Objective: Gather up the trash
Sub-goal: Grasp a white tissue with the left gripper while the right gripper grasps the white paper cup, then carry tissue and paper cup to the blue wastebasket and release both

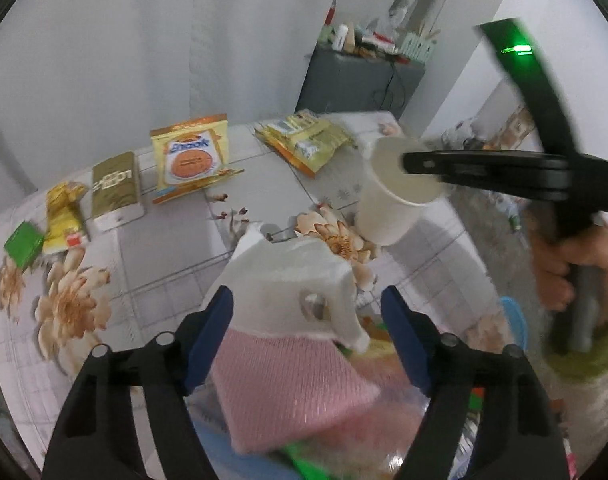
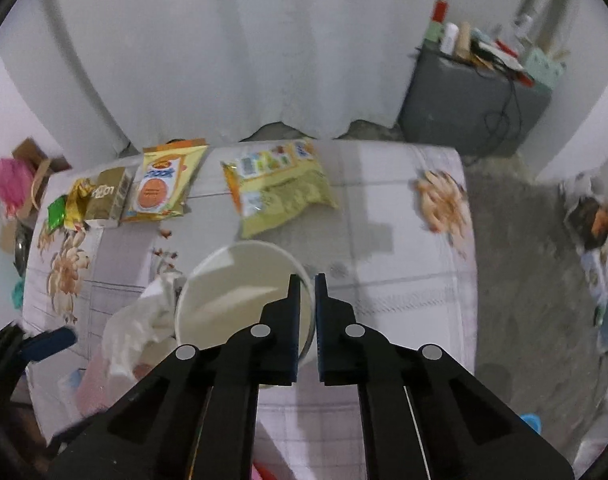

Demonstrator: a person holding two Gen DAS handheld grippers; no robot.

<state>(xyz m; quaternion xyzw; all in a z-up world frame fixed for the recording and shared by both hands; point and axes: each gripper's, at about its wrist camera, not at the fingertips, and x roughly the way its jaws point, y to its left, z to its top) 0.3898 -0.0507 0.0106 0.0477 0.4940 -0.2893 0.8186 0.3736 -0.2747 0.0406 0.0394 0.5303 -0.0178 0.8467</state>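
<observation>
My right gripper (image 2: 305, 280) is shut on the rim of a white paper cup (image 2: 240, 292) and holds it above the table; the left wrist view shows the cup (image 1: 387, 204) tilted, with the right gripper (image 1: 407, 162) at its rim. My left gripper (image 1: 307, 300) holds its blue fingers (image 1: 212, 332) wide apart around the white-and-pink bag (image 1: 288, 320) with a handle hole; contact is unclear. The bag (image 2: 136, 320) lies just left of the cup. On the floral tablecloth (image 1: 164, 264) lie snack packets (image 1: 192, 160), a green-yellow packet (image 1: 307, 140), a gold box (image 1: 114, 188), a yellow wrapper (image 1: 64, 216) and a green wrapper (image 1: 24, 242).
A grey cabinet (image 2: 471, 108) with clutter on top stands at the back right. White curtains (image 2: 224, 60) hang behind the table. A grey rug (image 2: 531, 260) with scattered items lies right of the table. A pink bag (image 2: 6, 184) sits far left.
</observation>
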